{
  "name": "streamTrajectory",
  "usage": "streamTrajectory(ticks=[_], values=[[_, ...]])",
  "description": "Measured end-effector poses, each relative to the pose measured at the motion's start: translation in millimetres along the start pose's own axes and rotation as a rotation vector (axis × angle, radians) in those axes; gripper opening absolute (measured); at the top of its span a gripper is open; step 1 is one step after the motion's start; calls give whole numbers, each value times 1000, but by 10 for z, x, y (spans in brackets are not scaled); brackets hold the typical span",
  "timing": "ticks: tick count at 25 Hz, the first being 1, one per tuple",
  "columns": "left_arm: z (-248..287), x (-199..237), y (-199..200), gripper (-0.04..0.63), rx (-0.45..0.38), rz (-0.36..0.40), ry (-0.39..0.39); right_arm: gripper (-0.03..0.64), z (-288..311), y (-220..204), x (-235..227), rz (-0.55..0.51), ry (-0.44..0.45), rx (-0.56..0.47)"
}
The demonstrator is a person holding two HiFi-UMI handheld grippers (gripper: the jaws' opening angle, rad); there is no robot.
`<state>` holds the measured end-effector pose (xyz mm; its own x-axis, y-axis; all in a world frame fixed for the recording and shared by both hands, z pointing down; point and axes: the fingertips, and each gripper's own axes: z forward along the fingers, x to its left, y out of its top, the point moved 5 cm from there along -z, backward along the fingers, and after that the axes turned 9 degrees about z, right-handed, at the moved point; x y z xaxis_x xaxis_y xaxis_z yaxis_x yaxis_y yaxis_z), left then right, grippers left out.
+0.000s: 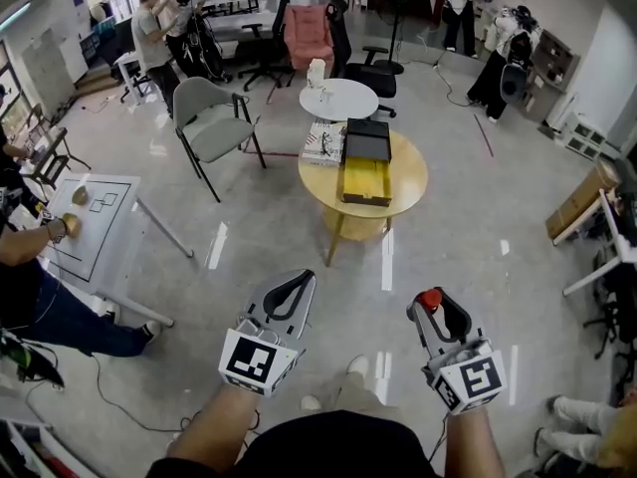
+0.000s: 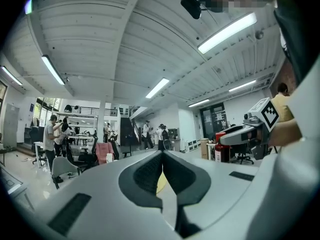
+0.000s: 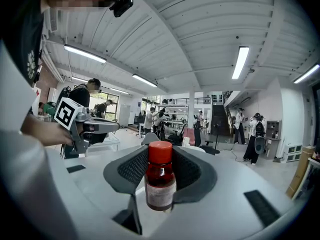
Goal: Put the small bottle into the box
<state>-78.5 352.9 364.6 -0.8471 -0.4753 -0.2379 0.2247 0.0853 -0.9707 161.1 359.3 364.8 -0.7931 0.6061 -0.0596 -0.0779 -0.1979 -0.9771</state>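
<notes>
My right gripper (image 3: 160, 171) (image 1: 435, 307) is shut on a small red bottle (image 3: 160, 176) with a red cap (image 1: 430, 299), held upright between its dark ribbed pads. My left gripper (image 2: 161, 173) (image 1: 291, 289) is shut with nothing in it, its pads pressed together. Both are held at waist height above the floor, well short of the round wooden table (image 1: 408, 182). On that table lies the open box, with a yellow inside (image 1: 364, 179) and a black lid (image 1: 367, 139). In the left gripper view the right gripper with the red bottle (image 2: 221, 146) shows at the right.
A book (image 1: 322, 143) lies on the wooden table beside the box. Behind it stands a small white round table (image 1: 338, 99). A grey chair (image 1: 211, 119) is at the left, a white table (image 1: 95, 217) with a seated person further left. People stand at the back.
</notes>
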Motion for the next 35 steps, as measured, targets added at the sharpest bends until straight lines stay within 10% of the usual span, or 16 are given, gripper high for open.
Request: streamTrajectory(ticks=[35], values=[[1992, 171, 111, 18, 54, 21, -11, 156, 967, 338, -1627, 42, 101, 11]])
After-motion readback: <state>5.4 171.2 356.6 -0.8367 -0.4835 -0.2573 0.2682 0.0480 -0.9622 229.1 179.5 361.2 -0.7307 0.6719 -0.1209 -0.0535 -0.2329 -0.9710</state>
